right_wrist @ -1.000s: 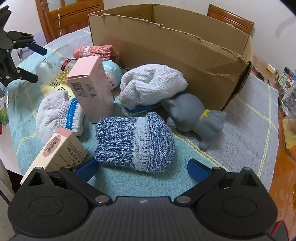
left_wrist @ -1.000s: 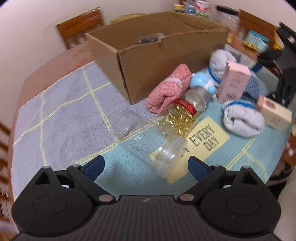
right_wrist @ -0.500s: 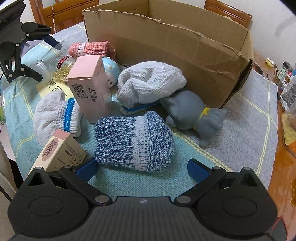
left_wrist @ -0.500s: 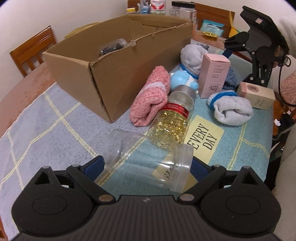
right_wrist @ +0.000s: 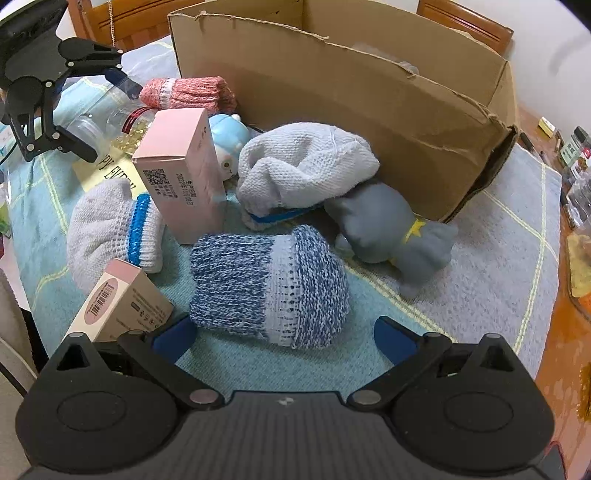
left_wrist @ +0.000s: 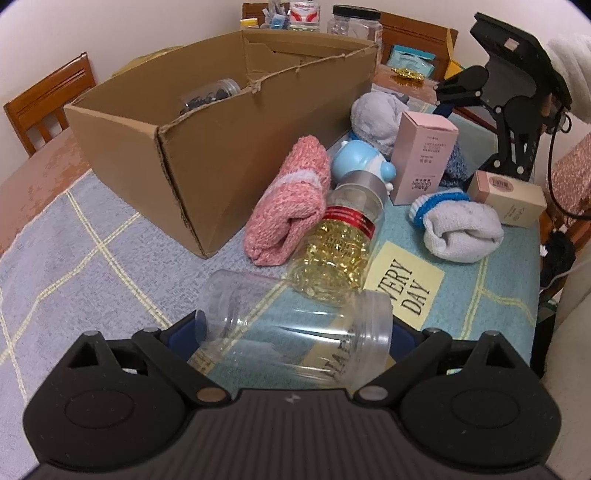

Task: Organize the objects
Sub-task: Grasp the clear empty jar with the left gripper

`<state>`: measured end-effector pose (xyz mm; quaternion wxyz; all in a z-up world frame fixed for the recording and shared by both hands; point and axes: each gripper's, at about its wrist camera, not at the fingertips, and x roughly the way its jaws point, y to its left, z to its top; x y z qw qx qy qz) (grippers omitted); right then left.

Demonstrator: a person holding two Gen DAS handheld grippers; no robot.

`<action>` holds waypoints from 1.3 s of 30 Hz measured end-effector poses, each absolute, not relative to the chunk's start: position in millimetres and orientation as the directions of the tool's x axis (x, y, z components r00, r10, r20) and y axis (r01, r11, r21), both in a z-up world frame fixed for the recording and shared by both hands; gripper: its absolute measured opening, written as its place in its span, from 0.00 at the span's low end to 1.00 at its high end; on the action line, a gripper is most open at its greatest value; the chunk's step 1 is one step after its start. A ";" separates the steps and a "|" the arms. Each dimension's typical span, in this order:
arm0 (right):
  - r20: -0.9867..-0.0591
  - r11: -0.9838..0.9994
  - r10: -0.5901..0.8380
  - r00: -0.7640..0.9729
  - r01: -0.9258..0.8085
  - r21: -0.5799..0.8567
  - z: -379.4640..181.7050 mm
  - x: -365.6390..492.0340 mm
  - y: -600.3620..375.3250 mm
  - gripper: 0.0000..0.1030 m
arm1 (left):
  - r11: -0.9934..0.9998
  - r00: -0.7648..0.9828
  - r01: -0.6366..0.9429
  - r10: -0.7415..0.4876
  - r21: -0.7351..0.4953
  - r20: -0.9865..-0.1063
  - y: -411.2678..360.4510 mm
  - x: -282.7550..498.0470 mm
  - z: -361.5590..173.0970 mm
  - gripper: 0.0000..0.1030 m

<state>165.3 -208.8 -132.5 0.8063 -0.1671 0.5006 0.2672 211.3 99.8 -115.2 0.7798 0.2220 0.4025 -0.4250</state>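
A clear empty plastic jar (left_wrist: 295, 332) lies on its side between the fingers of my left gripper (left_wrist: 293, 334), which stands open around it. Just beyond lie a bottle of golden capsules (left_wrist: 332, 258), a pink sock (left_wrist: 291, 206) and the open cardboard box (left_wrist: 221, 122) with a dark-filled jar (left_wrist: 208, 96) inside. My right gripper (right_wrist: 284, 332) is open, low over a blue knitted sock (right_wrist: 266, 284). Around that sock are a grey toy (right_wrist: 391, 225), a pale sock (right_wrist: 306, 166), a tall pink carton (right_wrist: 181, 173) and a white blue-banded sock (right_wrist: 110, 225).
A small pink-topped carton (right_wrist: 118, 302) lies by my right gripper's left finger. A blue round toy (left_wrist: 362, 162) sits behind the capsule bottle. Wooden chairs (left_wrist: 44, 107) and several jars (left_wrist: 354, 18) stand behind the box. A yellow "EVERY DAY" patch (left_wrist: 406, 288) marks the tablecloth.
My left gripper swung round and moved in on the clear jar, which now sits between its fingers. My right gripper has edged slightly closer to the blue sock.
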 end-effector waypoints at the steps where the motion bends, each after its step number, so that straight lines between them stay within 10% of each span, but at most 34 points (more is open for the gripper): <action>1: -0.898 0.800 0.263 0.353 -0.601 -0.002 -131.9 165.9 -208.1 1.00 | 0.548 0.312 0.836 -0.486 -0.006 -0.816 100.2 211.4 -115.2 0.94; 14: -0.886 0.787 0.285 0.365 -0.617 -0.001 -127.8 171.1 -203.5 1.00 | 0.821 0.404 0.564 -0.367 -0.087 -0.838 95.7 185.2 -108.2 0.95; 39: -0.877 0.776 0.307 0.369 -0.630 0.006 -130.4 177.6 -186.8 0.87 | 0.837 0.443 0.543 -0.361 -0.074 -0.821 88.0 180.8 -114.9 0.91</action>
